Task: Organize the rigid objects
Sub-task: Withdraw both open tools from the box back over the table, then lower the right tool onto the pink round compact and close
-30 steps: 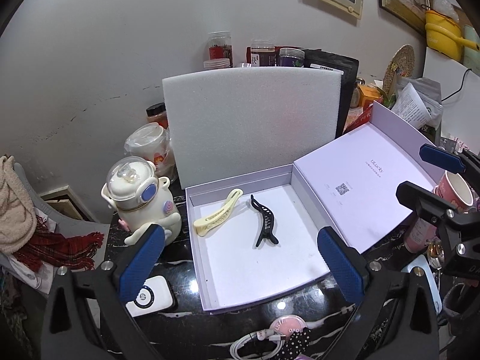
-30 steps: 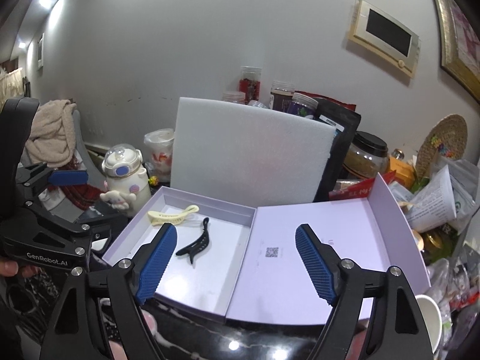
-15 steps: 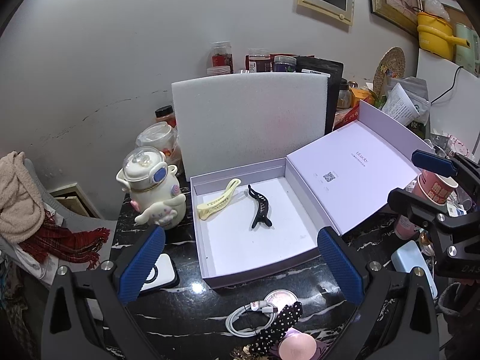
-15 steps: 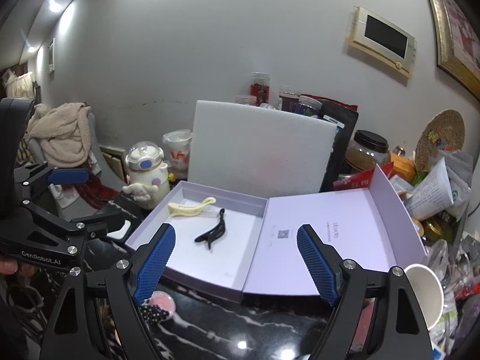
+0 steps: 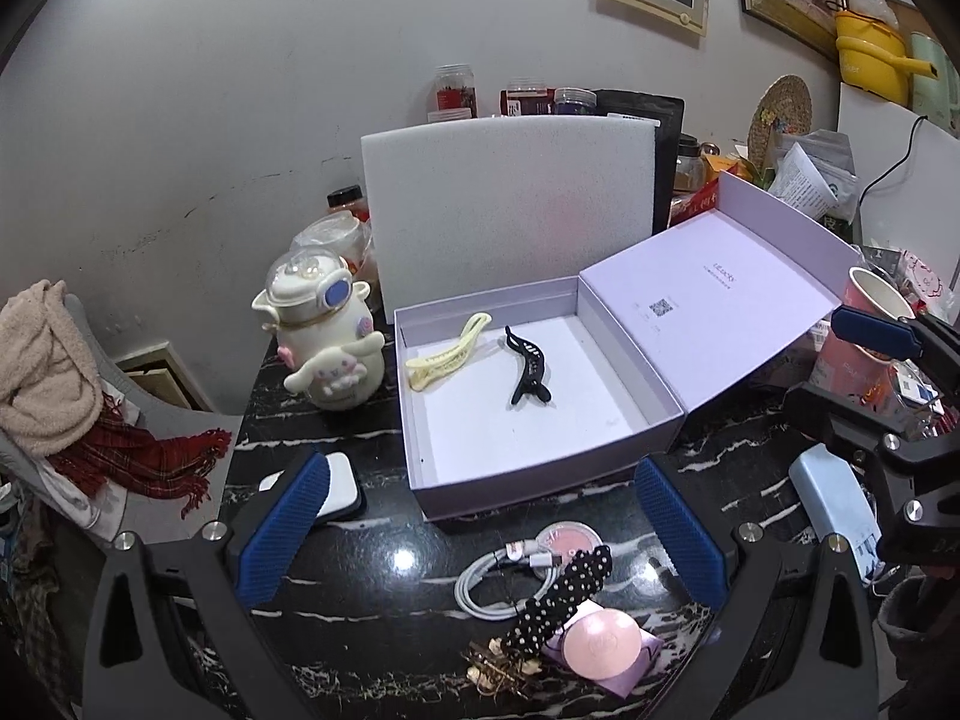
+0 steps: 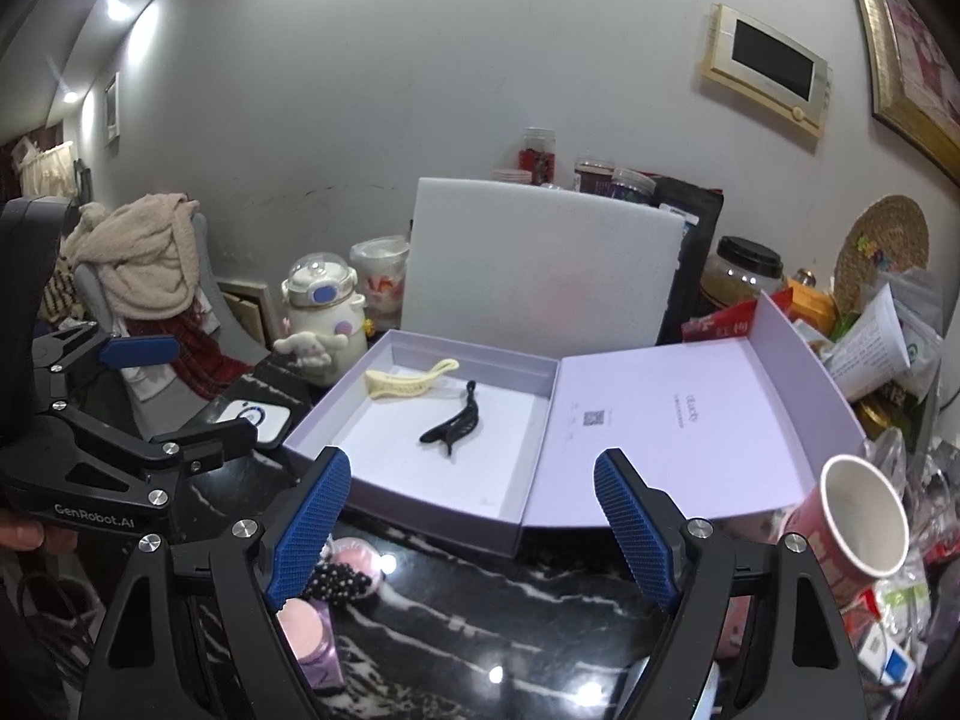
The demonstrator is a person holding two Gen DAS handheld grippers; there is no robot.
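— Looking at the table, which piece goes in next, do you reckon?

— Probably something from the heap at the near edge: the pink compact [image 5: 602, 641], the polka-dot scrunchie [image 5: 561, 594], the white cable [image 5: 498, 577]. The open lilac box [image 5: 522, 498] already holds the cream hair clip [image 5: 447, 354] and the black hair clip [image 5: 528, 369].

— And the tools?

— Both spread wide, nothing between the pads. The left gripper [image 5: 480, 531] hangs right over that heap, which lies below and between its fingers; the box sits just beyond.

— The right one?

— The right gripper [image 6: 474, 525] sits further right. From its camera the compact [image 6: 300, 630] lies low by its left finger, partly hidden. So the left hand looks nearer, I'd say.

— Long axis?

— The scrunchie runs diagonally, near-left to far-right.
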